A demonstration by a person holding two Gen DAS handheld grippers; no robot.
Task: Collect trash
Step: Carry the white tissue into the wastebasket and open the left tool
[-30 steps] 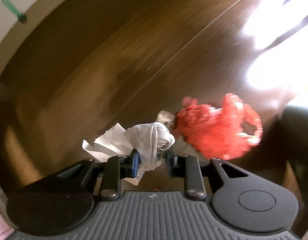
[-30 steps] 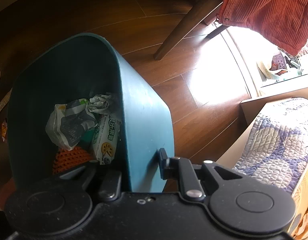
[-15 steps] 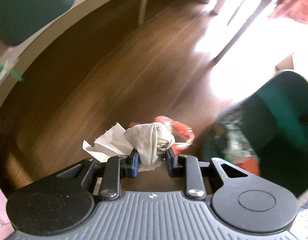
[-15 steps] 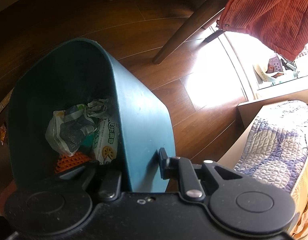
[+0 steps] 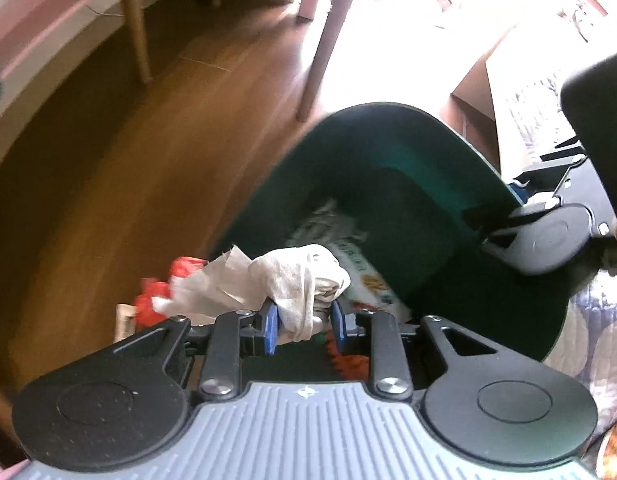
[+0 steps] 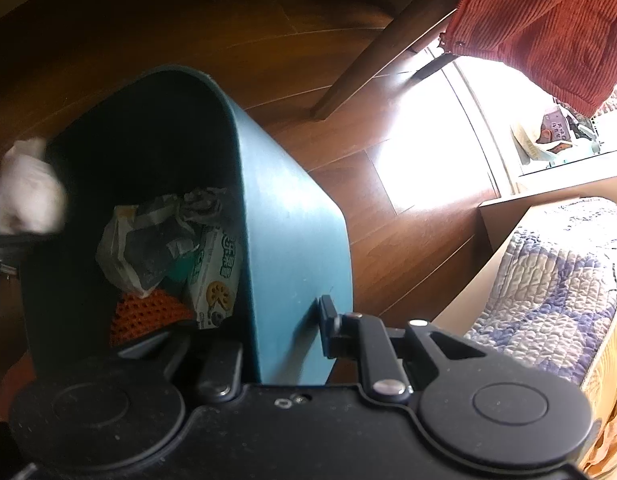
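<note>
Left wrist view: the left claw (image 5: 303,322) pinches a crumpled white tissue wad (image 5: 300,280) between its blue pads (image 5: 271,328), the wad bulging up out of the grip with a flat torn flap of paper trailing to the left. It hangs at the near rim of a teal trash bin (image 5: 392,136), partly over the open mouth. Inside the bin lie a crumpled wrapper (image 5: 328,224) and a printed carton (image 5: 368,276), both blurred. A red plastic bag (image 5: 164,292) lies on the wooden floor (image 5: 120,184) just left of the tissue, outside the bin. At the far right the right claw (image 5: 496,228) sits on the bin's rim, one finger inside the wall. Chair legs (image 5: 136,24) stand on the floor beyond.

Right wrist view: the right claw (image 6: 268,332) is pressed onto the bin wall (image 6: 292,240), left finger inside and right finger outside, gripping the rim. In the bin (image 6: 188,80) rest a grey-and-white plastic bag (image 6: 144,248), a crumpled wrapper (image 6: 202,204), a green-and-white carton (image 6: 216,276) with a lotus-root picture, and an orange mesh piece (image 6: 148,314) at the bottom. The tissue wad (image 6: 26,192) shows blurred at the bin's left edge. A quilted bed cover (image 6: 556,280) lies to the right, and an orange ribbed cloth (image 6: 548,20) hangs at the top
</note>
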